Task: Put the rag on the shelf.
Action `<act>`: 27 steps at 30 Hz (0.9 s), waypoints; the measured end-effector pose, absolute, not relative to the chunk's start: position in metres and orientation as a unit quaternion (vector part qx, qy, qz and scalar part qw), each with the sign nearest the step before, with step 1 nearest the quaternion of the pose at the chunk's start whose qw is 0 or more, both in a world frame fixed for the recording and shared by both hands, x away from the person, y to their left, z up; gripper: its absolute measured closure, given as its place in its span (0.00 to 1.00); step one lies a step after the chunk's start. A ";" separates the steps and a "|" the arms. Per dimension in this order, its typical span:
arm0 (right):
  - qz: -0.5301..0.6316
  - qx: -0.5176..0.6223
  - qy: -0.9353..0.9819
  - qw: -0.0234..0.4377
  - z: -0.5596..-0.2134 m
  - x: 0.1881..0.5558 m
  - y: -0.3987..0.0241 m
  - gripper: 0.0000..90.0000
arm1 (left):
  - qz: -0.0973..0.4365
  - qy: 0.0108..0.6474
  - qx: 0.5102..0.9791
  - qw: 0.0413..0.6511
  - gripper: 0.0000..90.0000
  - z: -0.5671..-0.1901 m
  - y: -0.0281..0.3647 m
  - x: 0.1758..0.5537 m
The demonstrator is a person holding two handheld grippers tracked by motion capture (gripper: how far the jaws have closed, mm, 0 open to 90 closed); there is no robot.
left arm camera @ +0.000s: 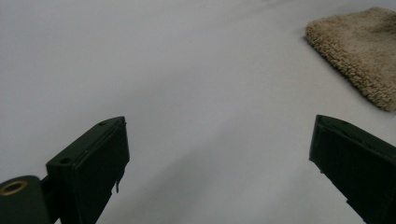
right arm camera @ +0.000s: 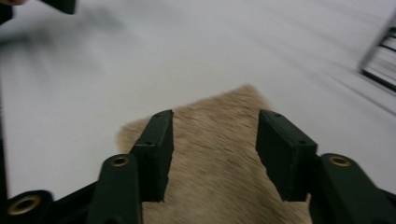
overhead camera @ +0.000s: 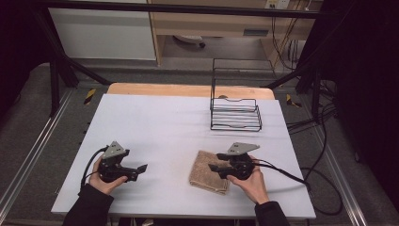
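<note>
A folded tan towel (overhead camera: 203, 169) lies flat on the white table (overhead camera: 164, 132), near the front edge and right of centre. My right gripper (overhead camera: 214, 162) hovers over the towel's right part, jaws pointing left. In the right gripper view its jaws (right arm camera: 214, 149) stand apart above the tan pile (right arm camera: 215, 186) and pinch nothing. My left gripper (overhead camera: 142, 168) rests at the front left, pointing right toward the towel. In the left gripper view its jaws (left arm camera: 219, 163) gape wide over bare table, with the towel's corner (left arm camera: 359, 51) ahead at the upper right.
A black wire rack (overhead camera: 235, 110) stands at the back right of the table, with its edge in the right gripper view (right arm camera: 380, 56). A wooden strip (overhead camera: 188, 89) runs along the far edge. Cables (overhead camera: 301, 176) trail off the right side.
</note>
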State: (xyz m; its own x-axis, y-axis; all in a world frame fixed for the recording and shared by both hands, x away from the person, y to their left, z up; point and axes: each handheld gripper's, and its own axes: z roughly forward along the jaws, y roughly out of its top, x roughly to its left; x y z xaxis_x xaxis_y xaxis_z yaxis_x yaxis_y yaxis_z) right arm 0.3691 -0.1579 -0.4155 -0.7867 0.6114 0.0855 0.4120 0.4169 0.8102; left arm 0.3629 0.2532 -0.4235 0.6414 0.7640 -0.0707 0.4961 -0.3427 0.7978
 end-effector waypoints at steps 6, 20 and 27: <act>0.438 0.360 0.814 0.129 -0.424 0.368 -0.187 0.37 | 0.144 0.380 0.811 0.420 0.06 -0.420 0.221 0.364; 0.418 0.427 0.789 0.146 -0.438 0.378 -0.205 0.43 | 0.086 0.346 0.842 0.404 0.36 -0.428 0.122 0.360; 0.431 0.436 0.780 0.129 -0.441 0.385 -0.199 0.63 | 0.058 0.344 0.856 0.381 0.54 -0.440 0.100 0.361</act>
